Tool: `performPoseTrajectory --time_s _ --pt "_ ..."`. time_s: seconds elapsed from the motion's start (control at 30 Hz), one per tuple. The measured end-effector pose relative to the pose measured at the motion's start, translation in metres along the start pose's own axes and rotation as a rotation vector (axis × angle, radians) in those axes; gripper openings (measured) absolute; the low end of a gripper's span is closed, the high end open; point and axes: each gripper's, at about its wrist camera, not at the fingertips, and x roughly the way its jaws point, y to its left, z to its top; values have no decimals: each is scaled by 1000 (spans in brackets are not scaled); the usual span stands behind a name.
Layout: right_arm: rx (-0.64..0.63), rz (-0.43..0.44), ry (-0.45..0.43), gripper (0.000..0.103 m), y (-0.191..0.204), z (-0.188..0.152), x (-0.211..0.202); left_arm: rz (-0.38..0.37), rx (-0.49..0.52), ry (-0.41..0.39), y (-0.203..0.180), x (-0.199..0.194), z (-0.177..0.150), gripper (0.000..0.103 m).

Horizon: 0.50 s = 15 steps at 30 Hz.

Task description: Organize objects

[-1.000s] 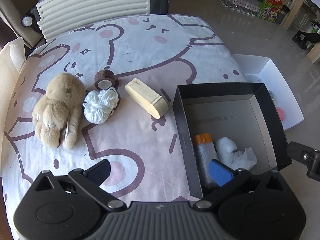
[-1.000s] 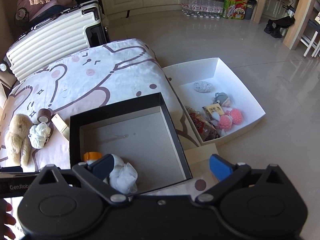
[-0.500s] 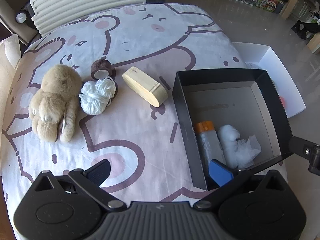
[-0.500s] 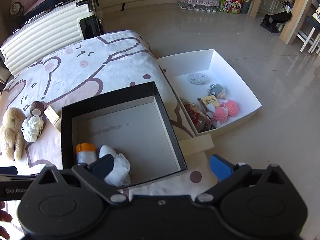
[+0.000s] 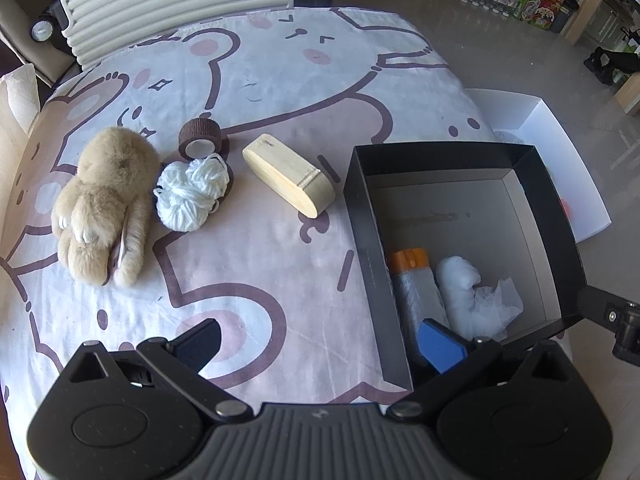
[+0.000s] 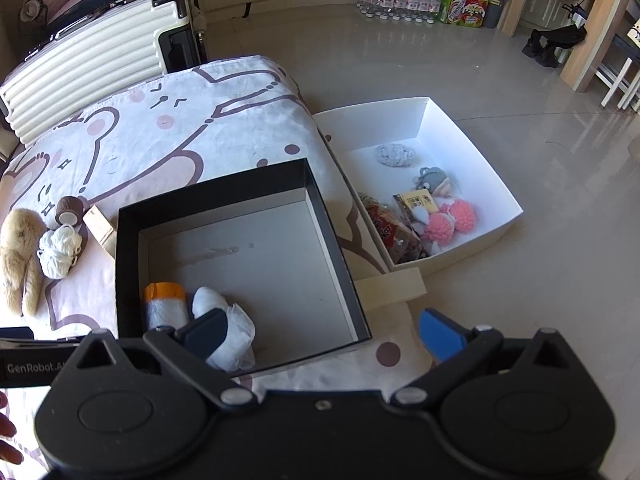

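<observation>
On the bear-print table cloth lie a tan plush rabbit (image 5: 100, 204), a white yarn ball (image 5: 192, 192), a brown tape roll (image 5: 200, 138) and a wooden oval case (image 5: 288, 174). To their right stands a black box (image 5: 362, 216) holding an orange-capped roll (image 5: 412, 280) and a white wrapped bundle (image 5: 464, 292). My left gripper (image 5: 320, 340) hovers open over the table's near edge, empty. My right gripper (image 6: 324, 330) is open and empty above the black box's (image 6: 128, 240) near side.
A white box (image 6: 496, 188) on the floor to the right of the table holds pink pompoms (image 6: 452, 222), a grey toy and packets. A cream suitcase (image 6: 92, 64) stands behind the table. The tiled floor stretches right toward bottles and a wooden table leg.
Both grippers have drawn back and risen slightly, so the table and boxes appear farther away. No object has moved and both stay open.
</observation>
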Motion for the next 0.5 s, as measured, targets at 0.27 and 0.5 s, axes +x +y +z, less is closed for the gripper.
performPoseTrajectory --time_s 0.27,0.5 --pt "-43 -32 2 103 6 0 1 -6 -15 -10 7 -1 1 103" --pt "-51 -32 -9 103 16 2 2 -19 -34 -33 23 -7 3 103"
